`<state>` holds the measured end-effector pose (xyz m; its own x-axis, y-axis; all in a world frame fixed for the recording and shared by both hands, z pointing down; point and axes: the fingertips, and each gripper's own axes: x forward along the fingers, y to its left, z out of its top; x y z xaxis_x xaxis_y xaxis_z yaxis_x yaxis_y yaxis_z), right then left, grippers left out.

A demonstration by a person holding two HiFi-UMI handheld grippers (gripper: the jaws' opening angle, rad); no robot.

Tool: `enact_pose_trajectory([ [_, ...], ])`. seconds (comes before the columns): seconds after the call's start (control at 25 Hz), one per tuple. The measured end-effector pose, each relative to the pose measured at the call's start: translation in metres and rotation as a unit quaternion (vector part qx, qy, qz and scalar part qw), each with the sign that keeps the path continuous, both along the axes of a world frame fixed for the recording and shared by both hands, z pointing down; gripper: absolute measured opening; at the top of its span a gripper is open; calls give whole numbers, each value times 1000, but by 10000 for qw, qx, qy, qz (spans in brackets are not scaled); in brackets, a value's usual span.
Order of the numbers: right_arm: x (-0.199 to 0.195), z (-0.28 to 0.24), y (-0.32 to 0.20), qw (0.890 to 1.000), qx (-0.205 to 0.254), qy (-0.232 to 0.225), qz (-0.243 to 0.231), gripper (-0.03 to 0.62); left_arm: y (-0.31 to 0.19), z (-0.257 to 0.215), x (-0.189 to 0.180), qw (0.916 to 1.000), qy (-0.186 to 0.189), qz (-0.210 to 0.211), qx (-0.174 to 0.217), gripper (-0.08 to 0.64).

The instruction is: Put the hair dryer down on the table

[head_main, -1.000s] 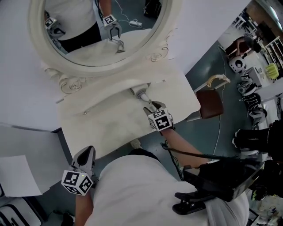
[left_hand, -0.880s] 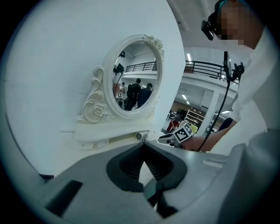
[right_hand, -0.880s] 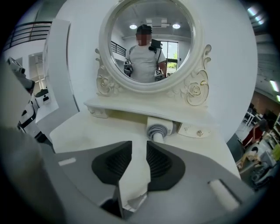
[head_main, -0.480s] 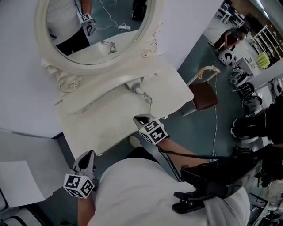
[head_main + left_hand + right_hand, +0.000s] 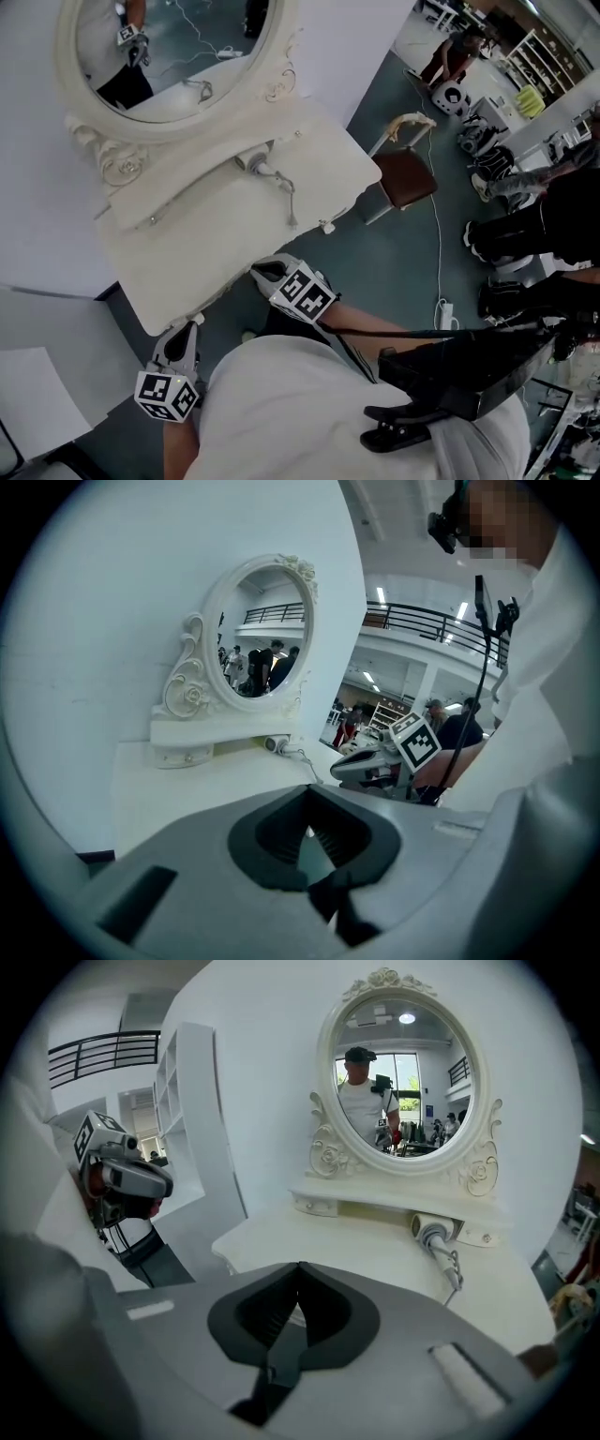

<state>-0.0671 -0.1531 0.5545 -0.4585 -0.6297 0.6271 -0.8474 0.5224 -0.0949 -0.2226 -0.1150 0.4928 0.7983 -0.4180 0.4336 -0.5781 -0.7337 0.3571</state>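
Observation:
The white hair dryer (image 5: 255, 165) lies on the white dressing table (image 5: 187, 248) just under the oval mirror (image 5: 159, 56), its cord (image 5: 287, 199) trailing toward the table's front. In the right gripper view the hair dryer (image 5: 431, 1235) rests by the mirror's shelf, and the left gripper view shows the hair dryer (image 5: 277, 744) small and far off. My right gripper (image 5: 266, 272) is shut and empty, off the table's front edge. My left gripper (image 5: 180, 339) hangs below the table's left corner, jaws together, holding nothing.
A chair with a brown seat (image 5: 405, 178) stands right of the table. A white cable (image 5: 437, 234) runs over the dark floor. People in dark clothes (image 5: 534, 234) stand at the right. A white wall panel (image 5: 37, 309) is at the left.
My right gripper has left the hair dryer's handle, shut, and drawn back off the table toward me. The dryer stays on the table. The left gripper has shifted a little.

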Motion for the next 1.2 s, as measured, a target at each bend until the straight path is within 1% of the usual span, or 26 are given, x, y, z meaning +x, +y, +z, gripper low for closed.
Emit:
enact_pose_trajectory([
  [0.24, -12, -2, 37, 10000, 17, 21, -88, 2, 25, 5, 4, 9998, 37, 204, -9, -2],
  [0.64, -17, -7, 68, 9998, 116, 43, -145, 0, 53, 18, 14, 9991, 31, 417, -49, -2],
  [0.92, -13, -10, 82, 9997, 190, 57, -146, 0, 60, 18, 22, 9987, 30, 513, -34, -2],
  [1.2, -11, -13, 82, 9994, 263, 101, -193, 0, 58, 17, 25, 9985, 9, 552, -27, -2],
])
